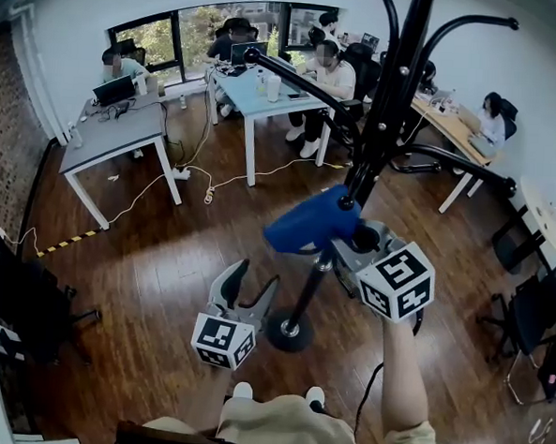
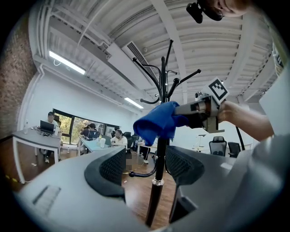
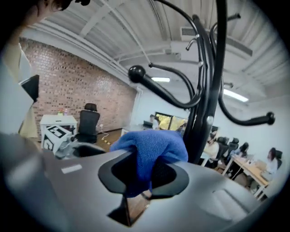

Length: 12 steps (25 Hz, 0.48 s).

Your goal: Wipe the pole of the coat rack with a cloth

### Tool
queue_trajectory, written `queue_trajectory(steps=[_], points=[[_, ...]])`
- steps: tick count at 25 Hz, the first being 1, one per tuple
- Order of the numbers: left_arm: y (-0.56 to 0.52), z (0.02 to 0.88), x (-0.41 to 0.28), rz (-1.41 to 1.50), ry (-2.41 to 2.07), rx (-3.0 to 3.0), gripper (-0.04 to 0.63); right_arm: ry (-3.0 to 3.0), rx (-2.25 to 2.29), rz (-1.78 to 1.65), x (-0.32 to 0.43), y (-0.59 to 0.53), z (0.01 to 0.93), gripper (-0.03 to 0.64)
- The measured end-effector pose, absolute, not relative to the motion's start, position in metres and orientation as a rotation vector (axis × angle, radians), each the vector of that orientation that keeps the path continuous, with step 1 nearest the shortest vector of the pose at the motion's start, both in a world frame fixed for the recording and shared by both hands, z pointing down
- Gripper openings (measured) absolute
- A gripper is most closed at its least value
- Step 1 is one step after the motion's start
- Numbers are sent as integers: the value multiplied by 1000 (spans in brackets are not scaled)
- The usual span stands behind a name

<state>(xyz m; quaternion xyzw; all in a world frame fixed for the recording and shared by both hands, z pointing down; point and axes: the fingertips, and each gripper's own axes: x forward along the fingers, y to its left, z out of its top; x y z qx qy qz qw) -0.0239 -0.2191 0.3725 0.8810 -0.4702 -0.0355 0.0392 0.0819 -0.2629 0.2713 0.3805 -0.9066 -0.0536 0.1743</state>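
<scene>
Head view: coat rack pole stands upright on a round base on the wood floor. The right claw holds a blue cloth against the pole about halfway up, below the curved hooks. The left claw is lower down, near the base, jaws apart, holding nothing. Tables with people sitting at them are well behind. Left gripper view: left claw is wide open and empty. The pole shows through the gap but beyond the tips, not touched. The cloth is higher up, bunched on the pole, with the right claw and hand behind it. Right gripper view: right claw is clamped on the cloth, which bulges out above the jaws. The pole is just beside the cloth on its right, and whether they touch is unclear here.
</scene>
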Motion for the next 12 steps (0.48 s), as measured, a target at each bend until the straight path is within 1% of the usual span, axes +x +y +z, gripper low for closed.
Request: queue_trajectory(steps=[3,6,12], points=[[-217,370,-37,-112,-1482,2680,255,-2549,1311,-250,89,-290,239,61],[-216,369,-48,-116,-1538,2642,255,-2537,1419,-220,105,-310,236,61],[-211,376,-81,-134,-1608,2584,255,-2384,1404,-102,98,-320,313,61]])
